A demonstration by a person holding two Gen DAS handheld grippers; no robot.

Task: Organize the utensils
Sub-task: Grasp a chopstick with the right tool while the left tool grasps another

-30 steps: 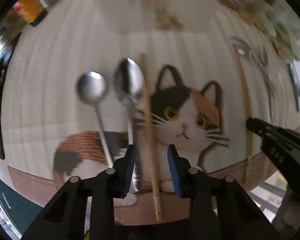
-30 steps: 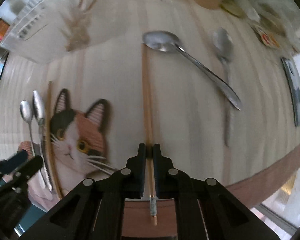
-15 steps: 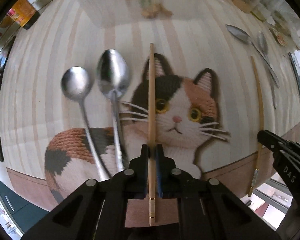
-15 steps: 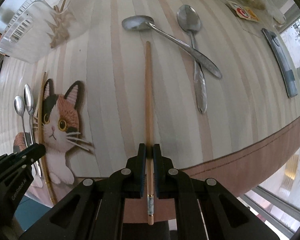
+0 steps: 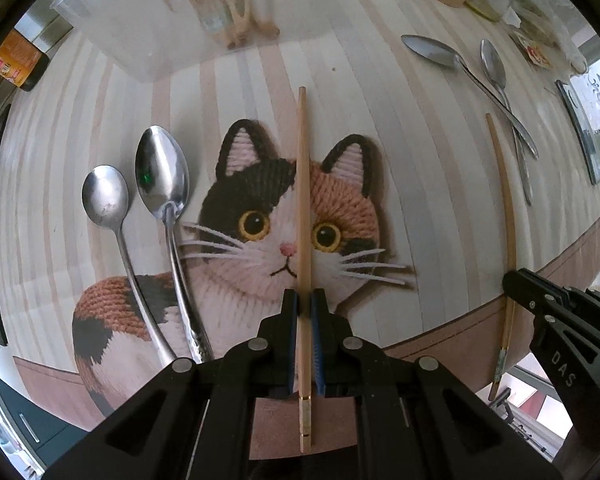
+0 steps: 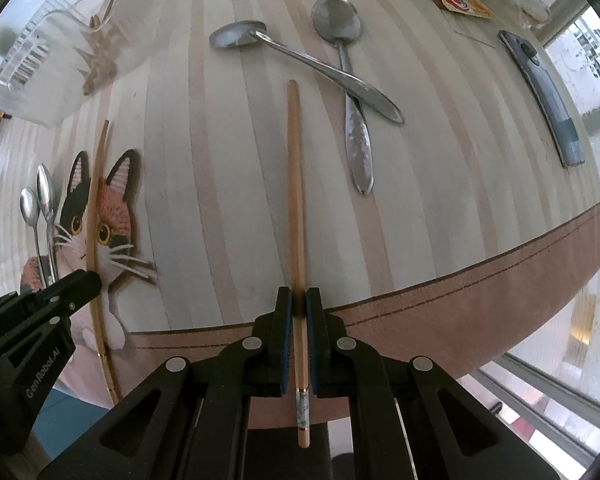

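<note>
Left wrist view: we see a striped placemat (image 5: 380, 128) with a brown border and a printed calico cat (image 5: 260, 216) covering most of the table. At its far left corner sits a clear plastic container (image 5: 148, 20) with wooden utensils inside. Our left gripper (image 5: 304, 308) points down at the cat, its blue pads pressed onto a wooden chopstick (image 5: 302, 184) that runs straight away from us across the cat's face; the butt end sticks out toward the camera behind the pads. Beside the cat, two spoons (image 5: 162, 176) lie side by side, bowls away from us, handles over the cat's body. In the right wrist view, our right gripper (image 6: 299, 306) is likewise pinched shut on a second chopstick (image 6: 294, 184), held over the bare stripes near the brown border, its decorated butt end toward the camera. Just beyond and to its right, two more spoons (image 6: 346, 80) lie crossed, one handle over the other. A dark flat object (image 6: 548, 96) lies near the right edge of the mat. We cannot tell whether either chopstick touches the mat.
</note>
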